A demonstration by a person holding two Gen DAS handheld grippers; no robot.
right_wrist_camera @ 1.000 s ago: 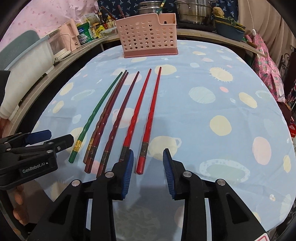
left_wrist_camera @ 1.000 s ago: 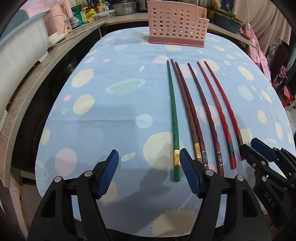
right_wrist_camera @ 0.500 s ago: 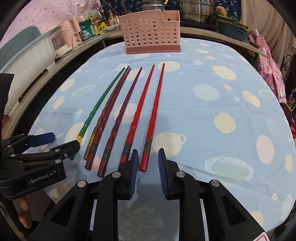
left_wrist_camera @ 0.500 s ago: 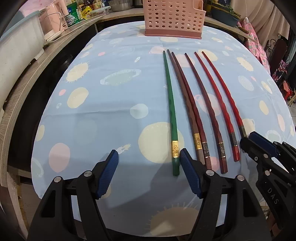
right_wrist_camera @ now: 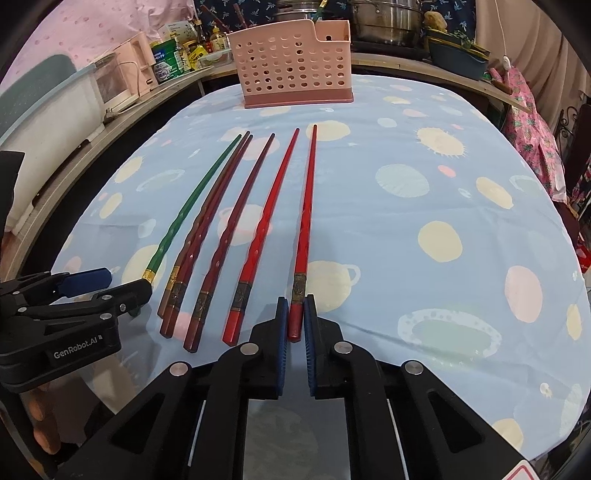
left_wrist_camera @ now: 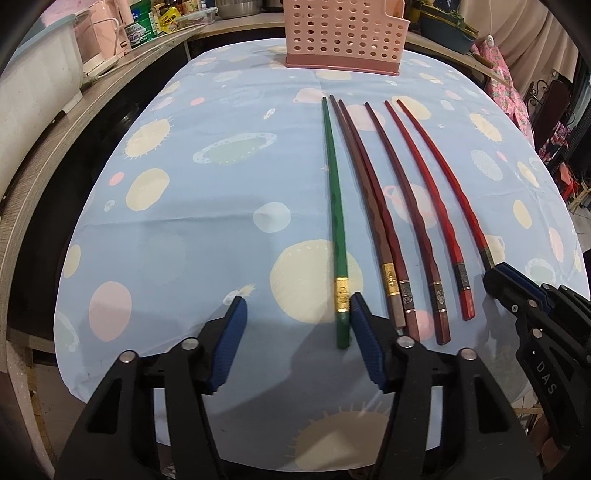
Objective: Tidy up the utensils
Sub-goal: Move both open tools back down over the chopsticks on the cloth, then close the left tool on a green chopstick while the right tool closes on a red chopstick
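Several chopsticks lie side by side on the blue spotted tablecloth point(left_wrist_camera: 207, 236): a green one point(left_wrist_camera: 337, 221) at the left, dark red ones point(left_wrist_camera: 373, 206) in the middle, bright red ones at the right. My right gripper point(right_wrist_camera: 294, 317) has its blue pads closed against the thick end of the rightmost red chopstick point(right_wrist_camera: 305, 218), which rests on the cloth. My left gripper point(left_wrist_camera: 295, 325) is open, its right pad beside the green chopstick's point(right_wrist_camera: 192, 201) gold-banded end. A pink perforated utensil basket point(left_wrist_camera: 345, 35) stands at the table's far edge, also in the right wrist view point(right_wrist_camera: 295, 70).
A wooden counter point(left_wrist_camera: 74, 122) runs along the left with a white appliance point(left_wrist_camera: 33, 85), jars and bottles. Pots point(right_wrist_camera: 384, 18) and a green bowl point(right_wrist_camera: 458, 55) stand behind the basket. Pink cloth point(right_wrist_camera: 532, 122) hangs at the right.
My right gripper moved forward and narrowed its jaws from half open onto the rightmost red chopstick's end. My left gripper moved forward toward the green chopstick, staying open.
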